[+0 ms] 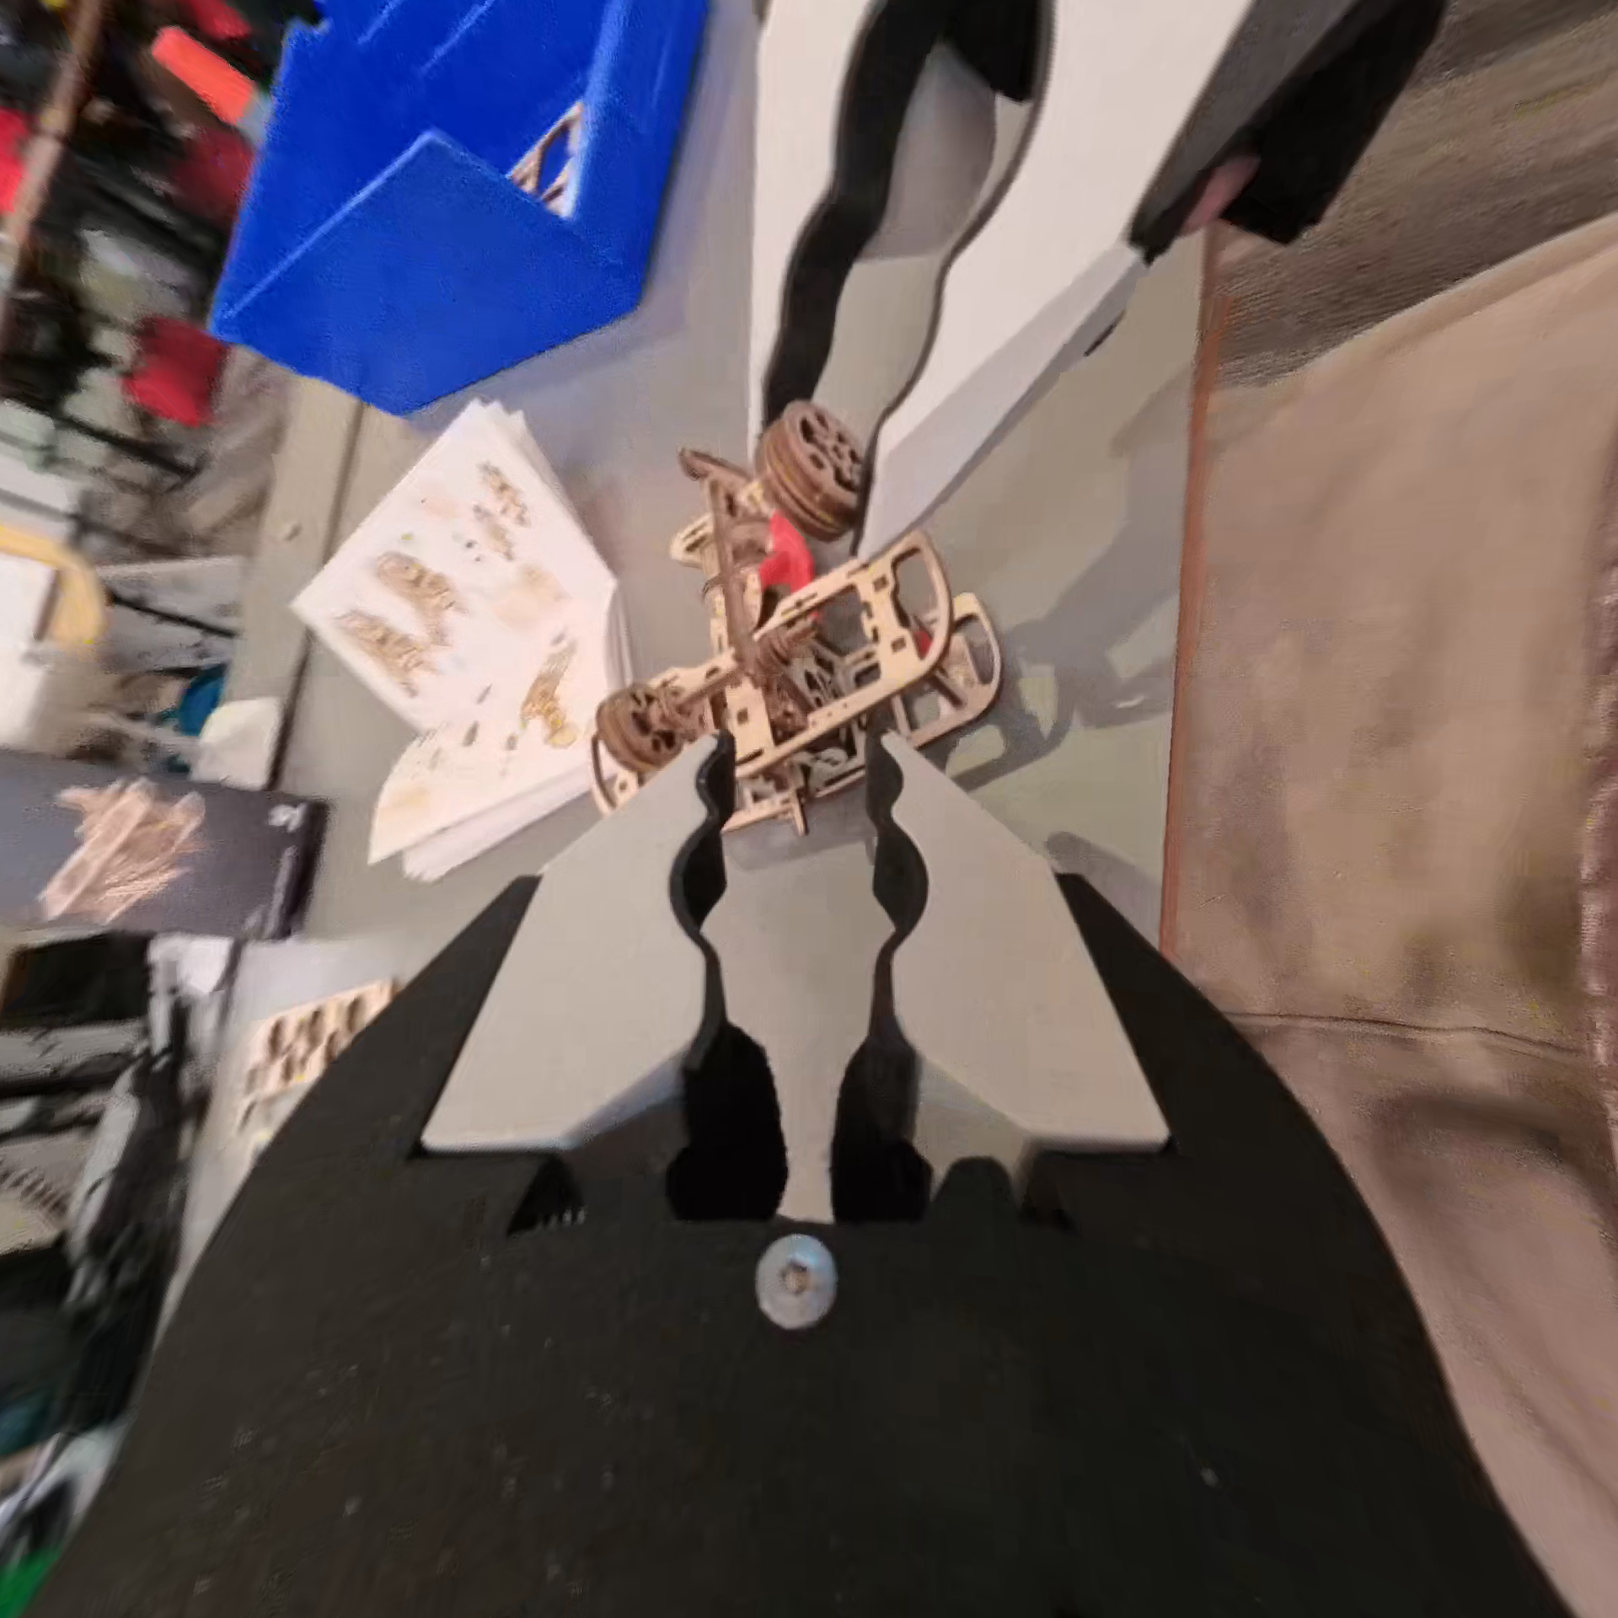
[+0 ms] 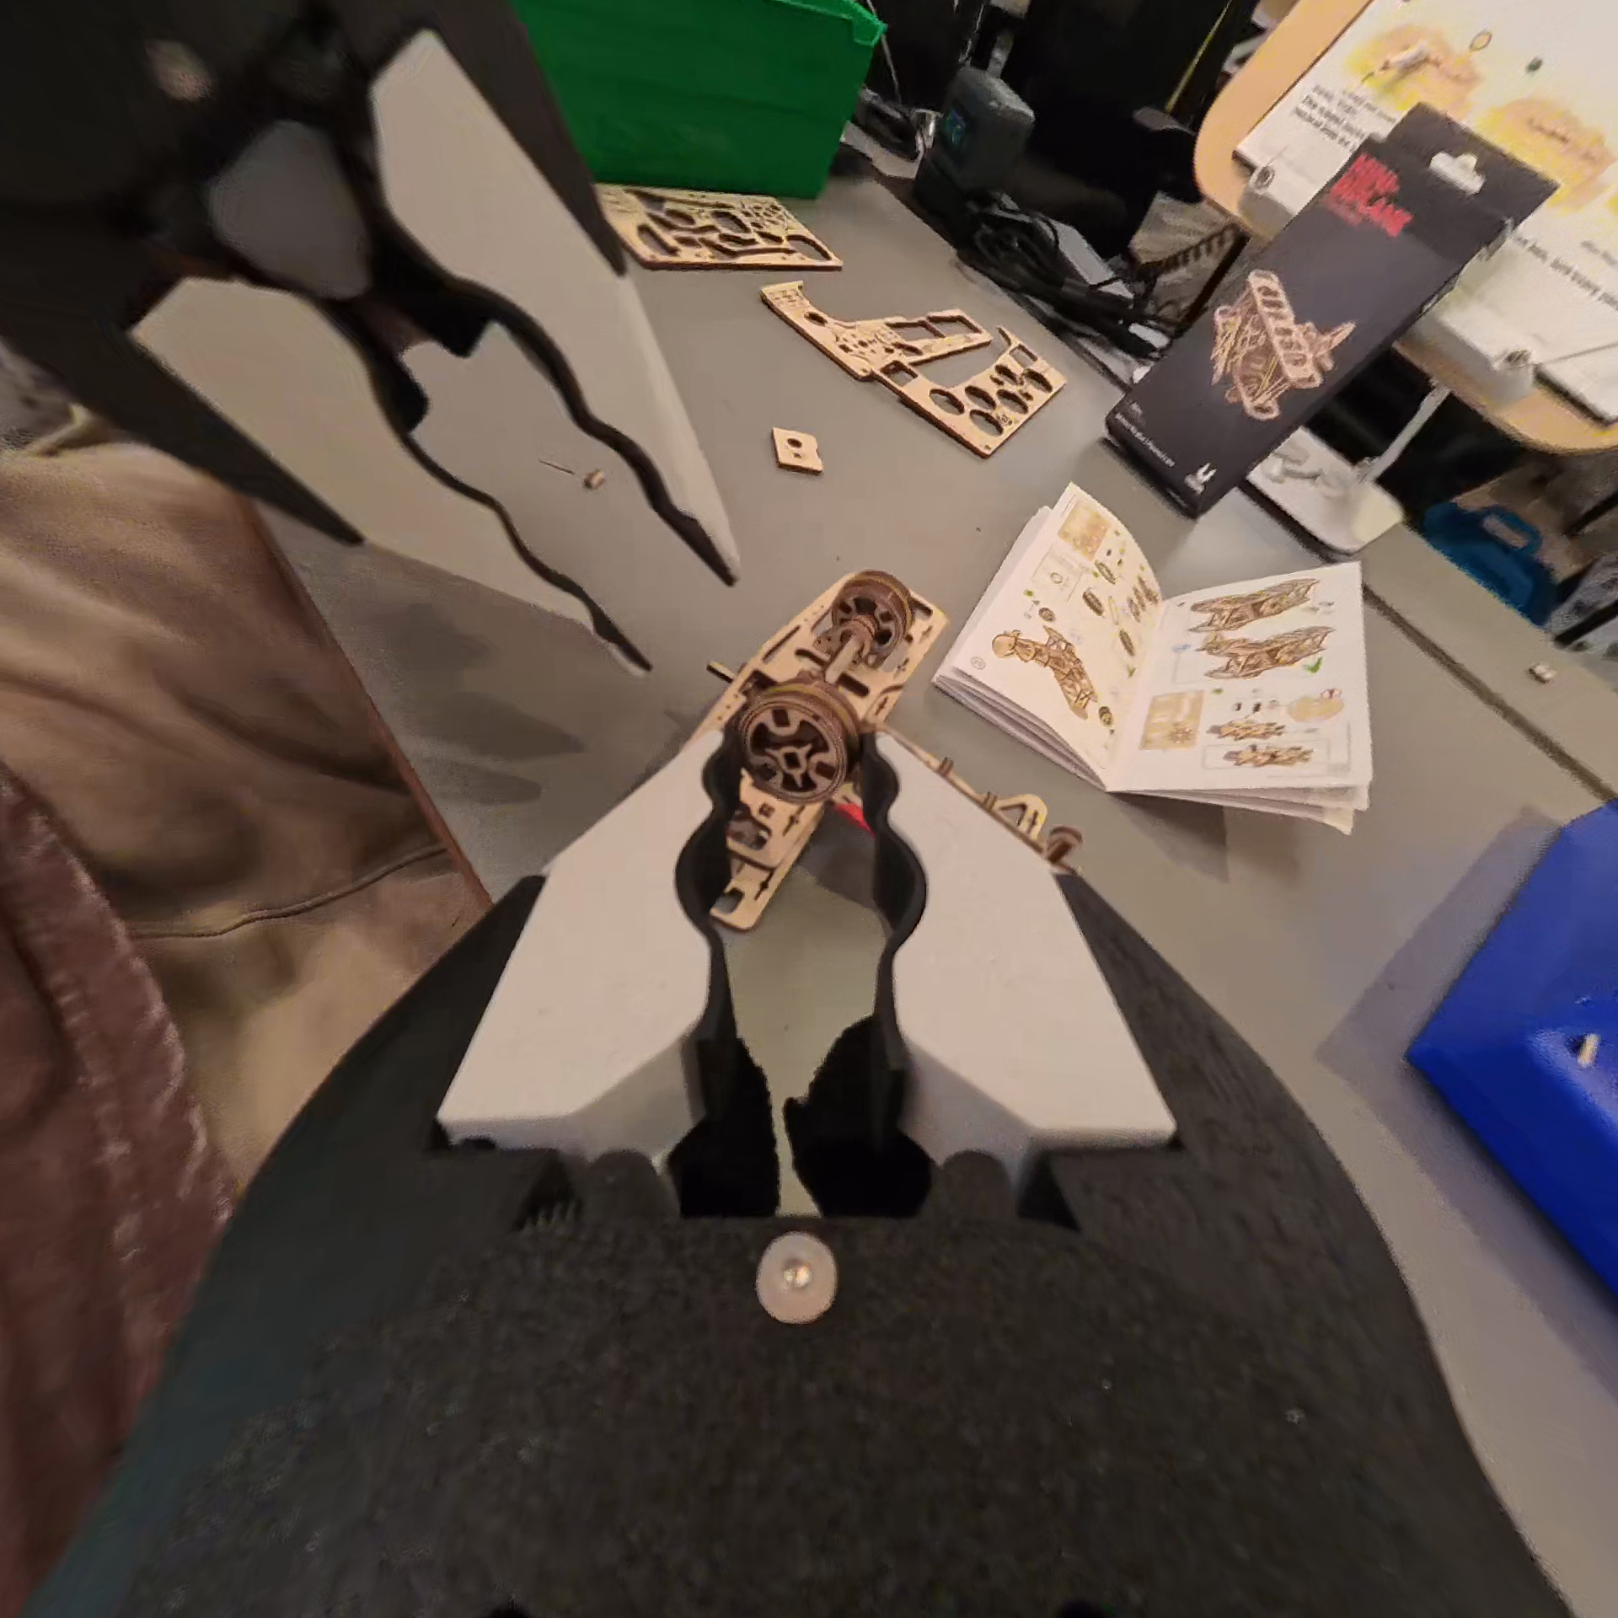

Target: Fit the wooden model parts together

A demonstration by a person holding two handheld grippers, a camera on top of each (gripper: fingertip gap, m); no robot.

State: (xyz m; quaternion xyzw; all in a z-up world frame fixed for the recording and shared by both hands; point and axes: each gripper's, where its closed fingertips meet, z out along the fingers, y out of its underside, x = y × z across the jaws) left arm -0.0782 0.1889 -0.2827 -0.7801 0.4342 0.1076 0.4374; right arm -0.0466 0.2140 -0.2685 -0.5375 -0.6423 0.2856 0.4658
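Note:
The wooden model (image 1: 814, 665) is a pale laser-cut frame with two dark wheels on an axle and a red piece inside. It is tilted over the grey table (image 1: 665, 420). My right gripper (image 2: 795, 744) is shut on one wheel (image 2: 792, 740); the other wheel (image 2: 871, 608) sits behind it. The right gripper also shows in the left wrist view (image 1: 819, 477), gripping the wheel (image 1: 801, 490) from above. My left gripper (image 1: 801, 753) is open and empty, its tips just short of the frame. It also shows in the right wrist view (image 2: 687, 620), to the left of the model.
An open instruction booklet (image 2: 1164, 692) lies right of the model. Punched wooden sheets (image 2: 919, 363) and a small square part (image 2: 797, 451) lie farther back. A black box (image 2: 1296, 315), a green bin (image 2: 700, 87) and a blue bin (image 2: 1523, 1051) stand around. Tan fabric (image 2: 219, 700) lies left. Spacing between my two grippers at the tips: around 5 cm.

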